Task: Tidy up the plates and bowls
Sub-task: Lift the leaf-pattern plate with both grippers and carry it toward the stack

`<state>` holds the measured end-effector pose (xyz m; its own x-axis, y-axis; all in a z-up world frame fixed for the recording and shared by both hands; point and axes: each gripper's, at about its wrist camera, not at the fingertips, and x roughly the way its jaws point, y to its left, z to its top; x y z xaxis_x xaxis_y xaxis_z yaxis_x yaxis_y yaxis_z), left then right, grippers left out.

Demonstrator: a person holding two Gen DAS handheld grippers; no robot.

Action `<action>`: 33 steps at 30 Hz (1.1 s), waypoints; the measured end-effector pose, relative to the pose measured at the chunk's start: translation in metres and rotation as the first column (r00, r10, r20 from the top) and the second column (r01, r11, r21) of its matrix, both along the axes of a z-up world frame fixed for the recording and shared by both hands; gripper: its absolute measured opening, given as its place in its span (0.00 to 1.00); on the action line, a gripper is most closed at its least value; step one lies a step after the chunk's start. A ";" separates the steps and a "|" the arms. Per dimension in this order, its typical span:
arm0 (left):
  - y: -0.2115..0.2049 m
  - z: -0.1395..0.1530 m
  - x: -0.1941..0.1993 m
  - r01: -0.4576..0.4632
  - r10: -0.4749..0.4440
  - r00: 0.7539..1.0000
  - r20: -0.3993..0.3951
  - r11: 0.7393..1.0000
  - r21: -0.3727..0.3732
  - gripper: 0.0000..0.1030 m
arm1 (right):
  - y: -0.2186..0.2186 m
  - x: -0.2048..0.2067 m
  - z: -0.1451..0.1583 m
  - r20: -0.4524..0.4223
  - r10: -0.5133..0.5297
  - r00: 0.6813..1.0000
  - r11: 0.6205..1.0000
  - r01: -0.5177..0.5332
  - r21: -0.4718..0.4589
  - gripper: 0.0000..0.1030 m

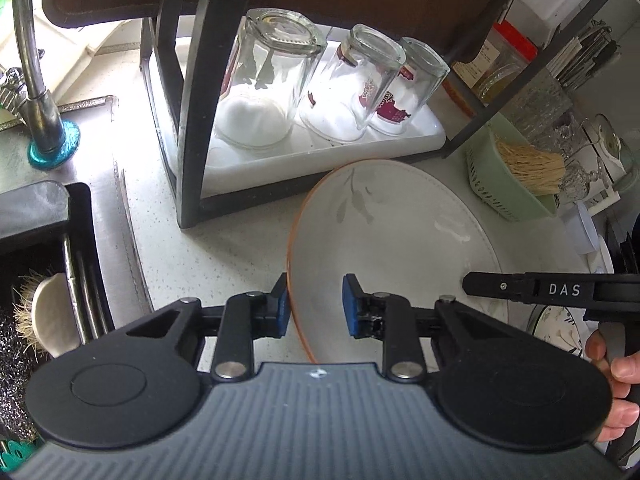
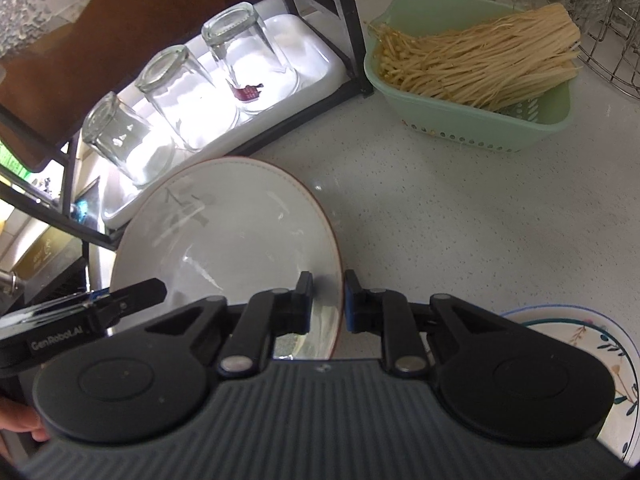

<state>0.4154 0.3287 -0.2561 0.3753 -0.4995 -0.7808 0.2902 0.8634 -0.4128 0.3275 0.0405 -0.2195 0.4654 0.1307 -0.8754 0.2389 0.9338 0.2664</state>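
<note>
Between the blue pads of both tongs sits the rim of one large white plate [image 1: 400, 232], which lies on the pale speckled desk [image 2: 460, 216]. Left tongs [image 1: 314, 306] straddle the plate's orange-edged rim at its 8 o'clock side, one pad outside against the rim, the other over the plate's face with a visible gap; whether they pinch cannot be told. Right tongs [image 2: 328, 302] are nearly closed on the rim at the opposite side, one pad on each face, apparently pinching it.

At 12 o'clock from the plate stands a black-framed rack [image 1: 188, 128] holding a white tray [image 1: 320, 156] with three upturned glasses [image 1: 268, 76]; the plate's far edge lies close to the rack's base. At 2 o'clock in the right wrist view, a green basket [image 2: 468, 120] of pale stalks stands apart across open desk. A second, floral-patterned plate [image 2: 592, 344] lies just beside the right tongs at 4 o'clock. A sink [image 1: 52, 216] borders the left side, with its faucet [image 1: 32, 60].

The plate is glossy white with a faint grey leaf motif [image 1: 352, 196] and a thin orange rim line.
</note>
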 end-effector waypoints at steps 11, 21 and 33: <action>0.027 0.001 0.004 -0.036 0.025 0.994 -0.107 0.995 -0.095 0.29 | 0.004 -0.009 0.005 -0.008 0.028 1.000 0.999 -0.027 0.047 0.19; 0.050 0.017 -0.013 -0.091 0.056 0.981 -0.188 0.978 -0.186 0.29 | 0.008 -0.029 0.030 0.007 0.049 0.999 0.996 -0.050 0.068 0.19; 0.046 0.059 -0.046 -0.108 0.069 0.983 -0.171 0.967 -0.231 0.30 | -0.005 -0.066 0.071 0.088 0.043 0.995 0.992 -0.052 0.111 0.19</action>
